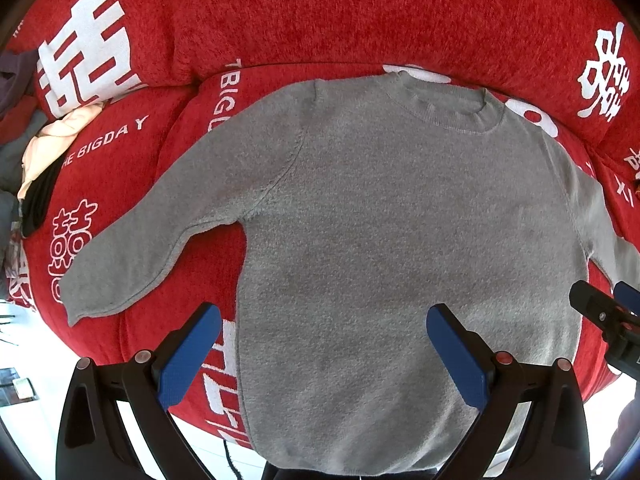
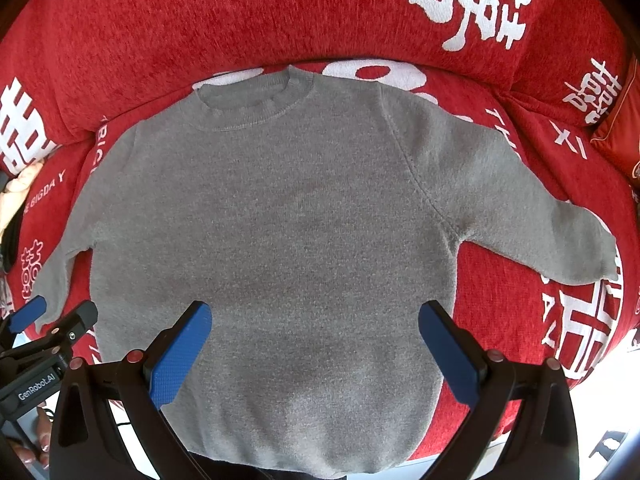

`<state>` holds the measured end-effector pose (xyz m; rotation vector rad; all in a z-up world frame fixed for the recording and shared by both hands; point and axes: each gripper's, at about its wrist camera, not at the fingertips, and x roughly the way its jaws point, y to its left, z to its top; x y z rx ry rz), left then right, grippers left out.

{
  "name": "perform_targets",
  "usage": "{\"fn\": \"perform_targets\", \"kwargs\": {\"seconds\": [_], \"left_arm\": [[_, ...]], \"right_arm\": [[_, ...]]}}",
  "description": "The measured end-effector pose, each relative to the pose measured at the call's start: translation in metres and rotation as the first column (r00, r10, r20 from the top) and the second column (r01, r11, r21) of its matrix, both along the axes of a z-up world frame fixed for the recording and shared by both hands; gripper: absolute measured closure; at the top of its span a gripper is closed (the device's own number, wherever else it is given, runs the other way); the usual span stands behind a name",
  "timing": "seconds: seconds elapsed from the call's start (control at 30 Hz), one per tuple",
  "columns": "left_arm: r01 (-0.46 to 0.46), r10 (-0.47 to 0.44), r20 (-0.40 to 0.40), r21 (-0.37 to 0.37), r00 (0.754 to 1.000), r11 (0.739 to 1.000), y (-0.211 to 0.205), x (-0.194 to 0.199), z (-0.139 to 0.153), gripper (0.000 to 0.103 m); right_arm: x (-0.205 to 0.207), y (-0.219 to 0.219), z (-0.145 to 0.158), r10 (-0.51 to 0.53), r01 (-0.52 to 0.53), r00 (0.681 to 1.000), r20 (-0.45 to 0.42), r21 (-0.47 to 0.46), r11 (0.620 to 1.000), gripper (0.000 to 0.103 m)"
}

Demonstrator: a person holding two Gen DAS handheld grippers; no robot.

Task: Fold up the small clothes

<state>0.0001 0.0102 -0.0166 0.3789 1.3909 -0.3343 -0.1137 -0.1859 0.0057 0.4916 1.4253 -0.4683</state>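
Grey sweater lies flat, sleeves out, on the red sofa cover. Left gripper and right gripper hover above its hem, jaws spread, gripping nothing.

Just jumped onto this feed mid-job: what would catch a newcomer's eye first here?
The grey sweater dominates, spread flat and face up on the bright red cover with white lettering, neckline away from the cameras and both sleeves angled outward. Closest to the cameras, the left gripper and right gripper hover open over its lower half, holding nothing. A heap of other clothes sits at the far left edge.
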Motion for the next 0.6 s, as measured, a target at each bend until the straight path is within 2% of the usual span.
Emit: {"fn": "perform_targets", "kwargs": {"seconds": [0.6], "left_arm": [[0.005, -0.005, -0.006, 0.0, 1.0, 1.0, 0.0034, -0.0009, -0.0004, 0.0]], "right_arm": [[0.005, 0.0068, -0.0007, 0.034, -0.034, 0.999, -0.015, -0.013, 0.999, 0.0]]}}
